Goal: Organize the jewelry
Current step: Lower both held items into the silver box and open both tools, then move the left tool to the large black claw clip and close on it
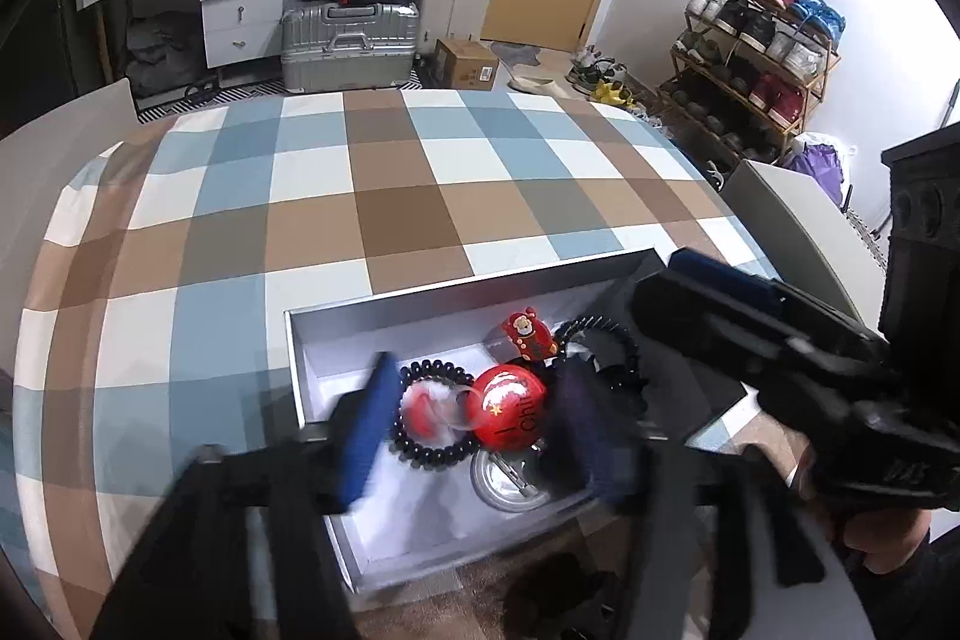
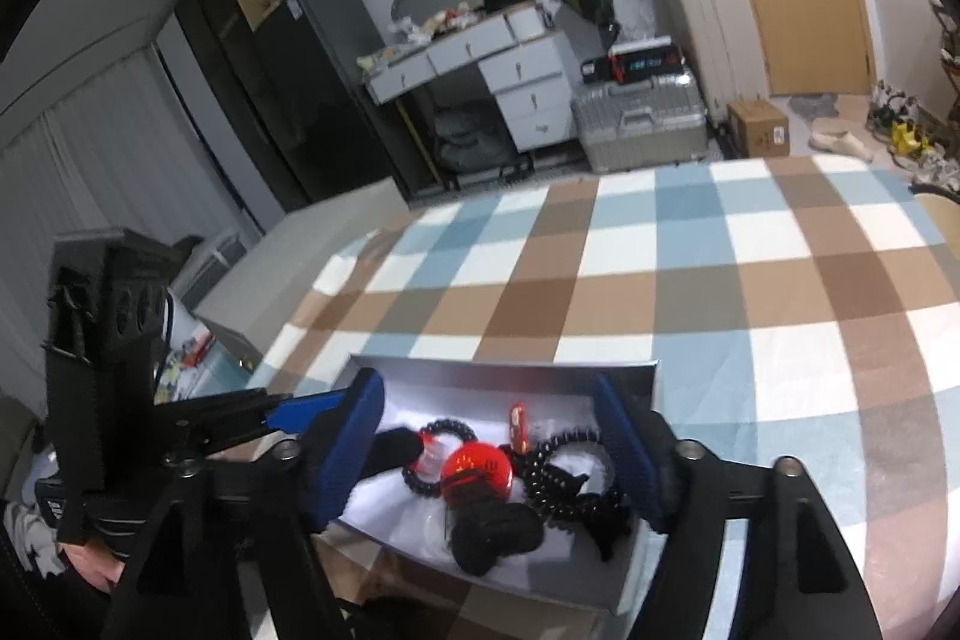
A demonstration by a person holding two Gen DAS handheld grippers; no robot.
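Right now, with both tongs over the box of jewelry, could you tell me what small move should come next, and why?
Probably lift both tongs straight up and clear of the box. The left tongs and right tongs stand open with nothing gripped, and the red ball, the black bead bracelet and the other pieces already lie inside.
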